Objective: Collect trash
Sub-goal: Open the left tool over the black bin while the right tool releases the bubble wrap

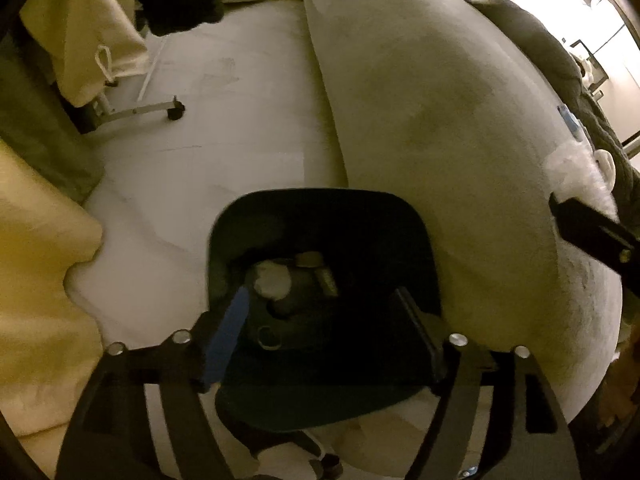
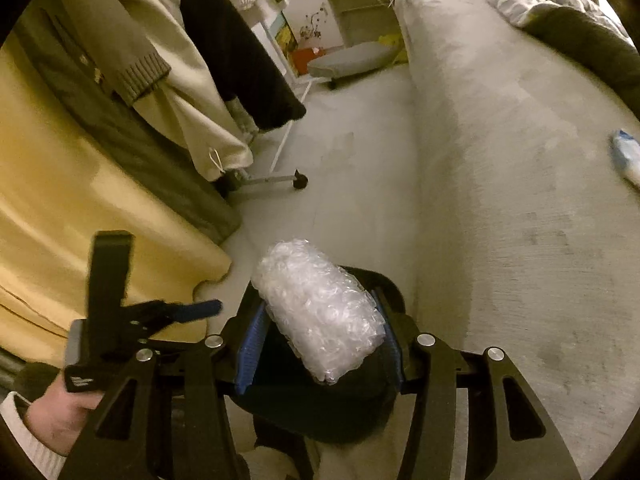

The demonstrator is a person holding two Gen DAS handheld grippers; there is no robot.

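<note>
My right gripper (image 2: pixel 320 316) is shut on a roll of clear bubble wrap (image 2: pixel 320 308) and holds it just above a black trash bin (image 2: pixel 372 392). In the left wrist view the bubble wrap (image 1: pixel 576 176) and the right gripper (image 1: pixel 592 232) show at the right edge over the bed. My left gripper (image 1: pixel 320 304) is open and empty, hovering over the black bin (image 1: pixel 320 216), which holds a crumpled white wad (image 1: pixel 272 280) and other small trash. A blue and white wrapper (image 2: pixel 626 156) lies on the bed (image 2: pixel 520 200); it also shows in the left wrist view (image 1: pixel 570 120).
A clothes rack with hanging coats (image 2: pixel 168 80) on wheeled legs (image 2: pixel 300 181) stands at the left. A yellow blanket (image 2: pixel 60 220) bulges beside the bin. The grey floor (image 2: pixel 340 160) runs between rack and bed. A dark blanket (image 2: pixel 592 48) lies on the bed's far side.
</note>
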